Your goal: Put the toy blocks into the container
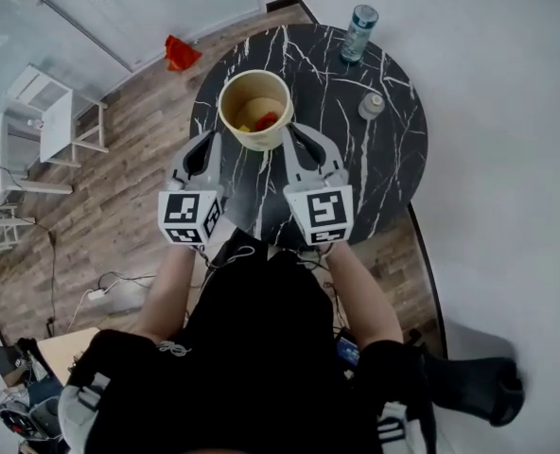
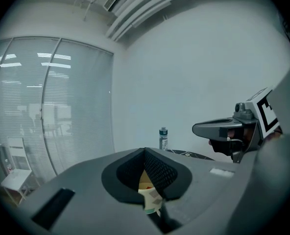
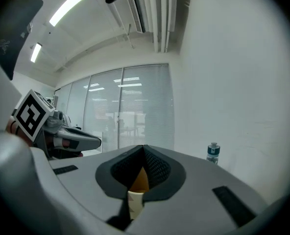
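Left tool [image 1: 207, 143], right tool [image 1: 297, 136], both closed, flank container [image 1: 253, 141]; blocks [image 1: 265, 120] seemingly inside.

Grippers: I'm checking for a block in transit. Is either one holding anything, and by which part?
Nothing is held. The left gripper and right gripper are both shut and empty, either side of the container with toy blocks inside.

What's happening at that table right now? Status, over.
Left tongs and right tongs both shut, empty, flanking the container. Blocks inside it. Bottle stands at the table's far edge, out of the way.
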The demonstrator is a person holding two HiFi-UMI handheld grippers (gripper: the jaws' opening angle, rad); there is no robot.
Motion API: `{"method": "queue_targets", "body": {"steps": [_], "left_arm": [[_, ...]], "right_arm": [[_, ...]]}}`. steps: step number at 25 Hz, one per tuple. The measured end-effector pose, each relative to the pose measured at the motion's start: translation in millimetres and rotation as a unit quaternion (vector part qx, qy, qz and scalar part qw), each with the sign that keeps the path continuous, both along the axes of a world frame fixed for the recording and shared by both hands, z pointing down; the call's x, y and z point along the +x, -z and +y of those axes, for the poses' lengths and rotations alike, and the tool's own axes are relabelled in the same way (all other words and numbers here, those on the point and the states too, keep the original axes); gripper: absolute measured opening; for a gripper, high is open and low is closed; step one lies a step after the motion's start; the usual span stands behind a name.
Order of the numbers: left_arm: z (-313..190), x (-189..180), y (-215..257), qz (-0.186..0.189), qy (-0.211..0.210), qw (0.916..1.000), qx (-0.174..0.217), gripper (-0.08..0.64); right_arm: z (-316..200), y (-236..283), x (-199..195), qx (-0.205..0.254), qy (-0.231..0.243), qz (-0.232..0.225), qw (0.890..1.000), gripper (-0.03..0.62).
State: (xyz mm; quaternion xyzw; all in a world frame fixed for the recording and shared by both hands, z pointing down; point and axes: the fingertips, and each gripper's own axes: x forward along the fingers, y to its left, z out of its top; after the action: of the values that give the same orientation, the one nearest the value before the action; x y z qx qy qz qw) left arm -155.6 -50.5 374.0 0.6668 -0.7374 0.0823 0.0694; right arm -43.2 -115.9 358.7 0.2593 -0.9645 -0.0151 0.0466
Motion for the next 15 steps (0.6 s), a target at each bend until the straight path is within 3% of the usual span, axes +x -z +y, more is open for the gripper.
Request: {"method": "queue_targets", "body": {"steps": [15], "left_arm": [[20.7, 35.7, 74.5, -0.011, 0.010, 0.9967, 0.080, 0.000]], "right_arm": [[17.7, 87.6, 43.4, 0.058, -0.008, -0.063, 0.996, -0.005]]}}
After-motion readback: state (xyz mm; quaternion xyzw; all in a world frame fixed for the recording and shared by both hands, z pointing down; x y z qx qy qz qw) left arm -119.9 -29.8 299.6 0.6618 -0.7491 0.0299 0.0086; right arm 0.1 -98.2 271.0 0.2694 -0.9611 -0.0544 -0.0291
